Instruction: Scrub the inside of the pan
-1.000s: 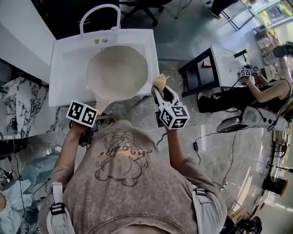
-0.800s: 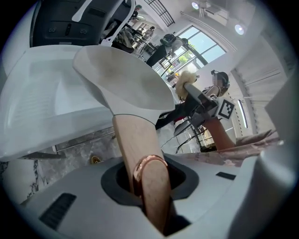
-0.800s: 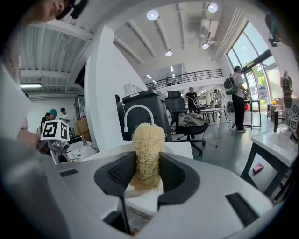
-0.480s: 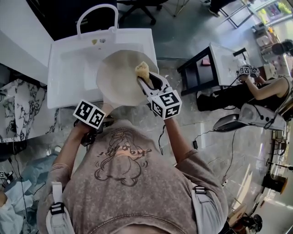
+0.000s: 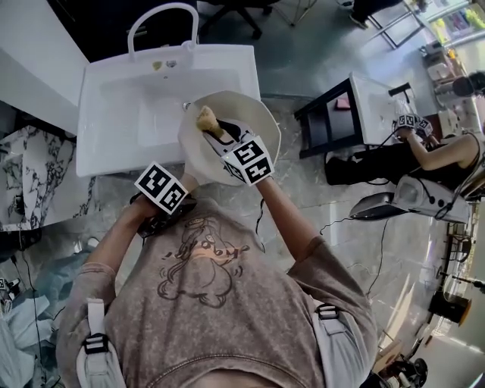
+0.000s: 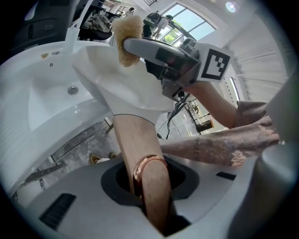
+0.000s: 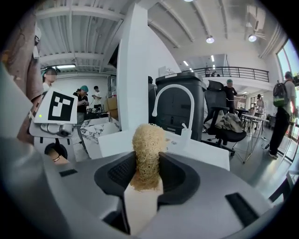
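**Holding the pan point(image 5: 256, 120) tilted over the sink point(image 5: 125, 114), scrub pad point(image 5: 204, 116) at its rim**

The pan sits just above centre in the head view, lifted over the near right corner of the white sink and partly overhanging the sink's front edge. Its pale cream inside faces up and to the right.

The left hand-held gripper point(image 6: 148, 179) is closed on the pan's handle point(image 6: 133, 137). In the left gripper view the brown handle, with a copper-coloured ring near its end, runs from between the jaws up to the pan's bowl. In the head view this gripper lies at the lower left of the pan, with its marker cube toward the person's chest.

The right hand-held gripper point(image 7: 147, 173) is clamped on the scrub pad, a coarse, straw-coloured bundle that sticks out past the jaw tips. In the head view this gripper reaches across the pan from the lower right and covers much of the pan's floor. The pad lies against the inner wall at the pan's upper left, close to the rim. The left gripper view shows the same pad at the top edge of the cream bowl.

A white arched faucet point(image 5: 163, 23) stands at the far side of the sink, at the top of the head view. A marbled counter point(image 5: 26, 178) adjoins the sink at the left edge.
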Available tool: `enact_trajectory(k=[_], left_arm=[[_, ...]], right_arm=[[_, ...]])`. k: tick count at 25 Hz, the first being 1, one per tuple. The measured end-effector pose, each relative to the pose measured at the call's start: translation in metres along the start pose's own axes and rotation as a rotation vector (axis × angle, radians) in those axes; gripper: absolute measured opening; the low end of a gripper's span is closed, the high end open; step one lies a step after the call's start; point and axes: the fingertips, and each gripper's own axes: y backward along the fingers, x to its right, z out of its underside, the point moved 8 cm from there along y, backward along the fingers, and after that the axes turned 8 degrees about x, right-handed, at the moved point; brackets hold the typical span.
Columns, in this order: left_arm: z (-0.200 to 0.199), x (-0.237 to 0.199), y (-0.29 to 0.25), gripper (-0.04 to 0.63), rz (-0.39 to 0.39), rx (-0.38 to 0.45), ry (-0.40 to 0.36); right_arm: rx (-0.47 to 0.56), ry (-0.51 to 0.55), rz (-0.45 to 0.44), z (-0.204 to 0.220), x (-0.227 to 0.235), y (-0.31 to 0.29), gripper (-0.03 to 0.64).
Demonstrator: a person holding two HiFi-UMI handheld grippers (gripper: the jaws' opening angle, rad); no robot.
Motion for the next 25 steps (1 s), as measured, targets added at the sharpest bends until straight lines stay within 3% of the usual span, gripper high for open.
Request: enact_trajectory(k=[10, 25], left_arm=[[0.002, 0.004, -0.007, 0.097, 0.005, -0.052, -0.044], [0.005, 0.001, -0.014, 0.097, 0.043, -0.075, -0.044]], right_arm=[[-0.108, 0.034, -0.074, 0.033, -0.013, -0.033, 0.160], [-0.178, 0.047, -0.020, 0.060, -0.014, -0.056, 0.160]])
